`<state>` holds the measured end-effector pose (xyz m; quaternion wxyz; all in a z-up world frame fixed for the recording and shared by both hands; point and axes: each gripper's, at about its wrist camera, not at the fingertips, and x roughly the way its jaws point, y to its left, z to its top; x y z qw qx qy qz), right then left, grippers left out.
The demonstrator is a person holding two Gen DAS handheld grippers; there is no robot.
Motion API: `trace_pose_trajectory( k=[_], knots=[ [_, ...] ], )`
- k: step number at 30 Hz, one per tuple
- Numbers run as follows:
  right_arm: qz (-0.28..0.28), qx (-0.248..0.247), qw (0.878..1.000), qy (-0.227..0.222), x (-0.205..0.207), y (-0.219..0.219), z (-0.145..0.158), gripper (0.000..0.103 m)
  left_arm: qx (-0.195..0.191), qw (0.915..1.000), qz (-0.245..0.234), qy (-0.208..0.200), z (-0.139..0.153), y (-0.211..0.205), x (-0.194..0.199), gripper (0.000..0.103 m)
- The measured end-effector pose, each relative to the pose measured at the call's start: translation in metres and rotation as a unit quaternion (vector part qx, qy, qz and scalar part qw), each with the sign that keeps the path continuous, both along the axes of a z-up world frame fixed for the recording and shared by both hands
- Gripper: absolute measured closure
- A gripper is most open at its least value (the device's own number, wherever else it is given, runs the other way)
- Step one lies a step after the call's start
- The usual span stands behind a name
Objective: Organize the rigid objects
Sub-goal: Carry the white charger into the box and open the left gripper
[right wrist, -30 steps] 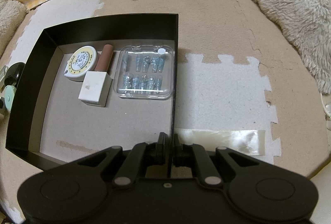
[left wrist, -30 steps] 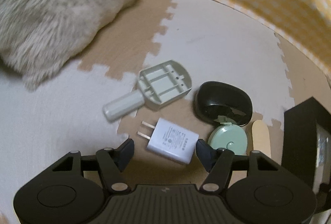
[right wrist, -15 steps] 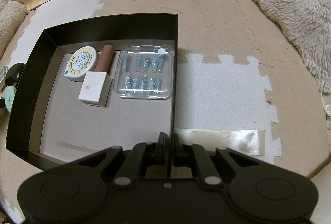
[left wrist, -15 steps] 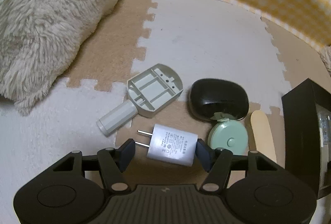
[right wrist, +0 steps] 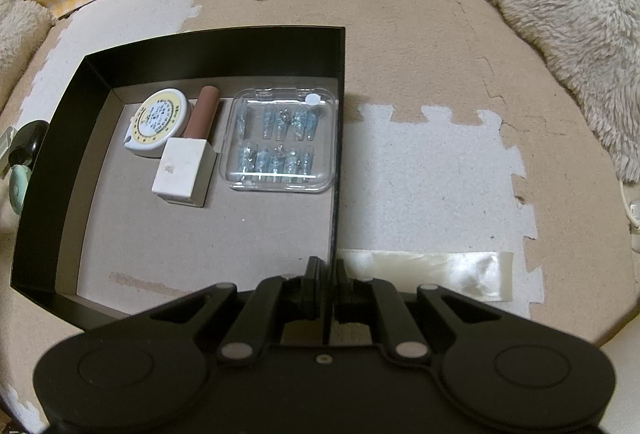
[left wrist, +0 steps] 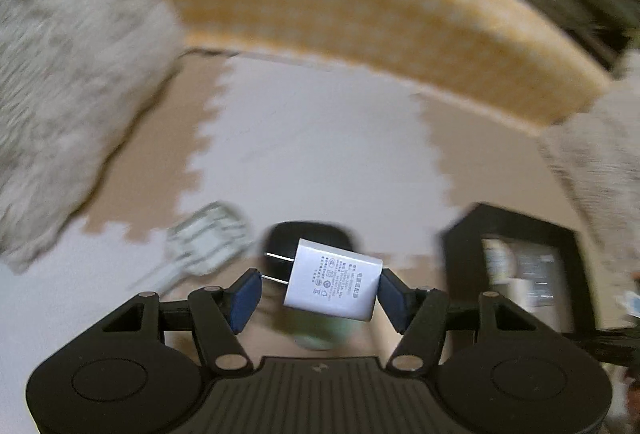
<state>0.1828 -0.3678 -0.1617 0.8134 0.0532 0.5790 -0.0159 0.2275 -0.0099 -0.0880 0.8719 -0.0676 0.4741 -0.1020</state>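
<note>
The left claw [left wrist: 318,292] gripped the white charger [left wrist: 333,280] end to end, one pad on its prong tips and the other on its flat back, and held it clear of the floor. Its long axis ran straight across the claw, prongs toward the claw's left. The black box [left wrist: 516,234] lay ahead and to the claw's right, so by my reading the coming move was a carry rightward with the charger kept crosswise. The left hand was the one placed for it. The right claw [right wrist: 325,284] was closed on the box's right wall [right wrist: 340,121], steadying it. Small grey print covered the charger's face, too fine to read. The tape measure [right wrist: 160,121] inside the box showed dial marks, also unreadable.
</note>
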Motion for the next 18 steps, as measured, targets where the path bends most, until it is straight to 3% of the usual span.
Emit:
trace_pose_trajectory(
  k=[6,11,18],
  knots=[
    [0.002,-0.003,1.000,0.001,0.001,0.001,0.000,0.095,-0.040,0.9961,-0.077,-0.011,0.010,-0.048,-0.021,0.039],
    [0.004,-0.006,1.000,0.002,0.001,0.002,0.000,0.095,-0.047,0.9905,-0.129,-0.010,0.006,-0.086,-0.031,0.039],
    [0.003,-0.006,1.000,0.002,0.001,0.002,0.000,0.095,-0.109,0.9882,-0.104,0.024,-0.006,-0.117,-0.024,0.039]
  ],
)
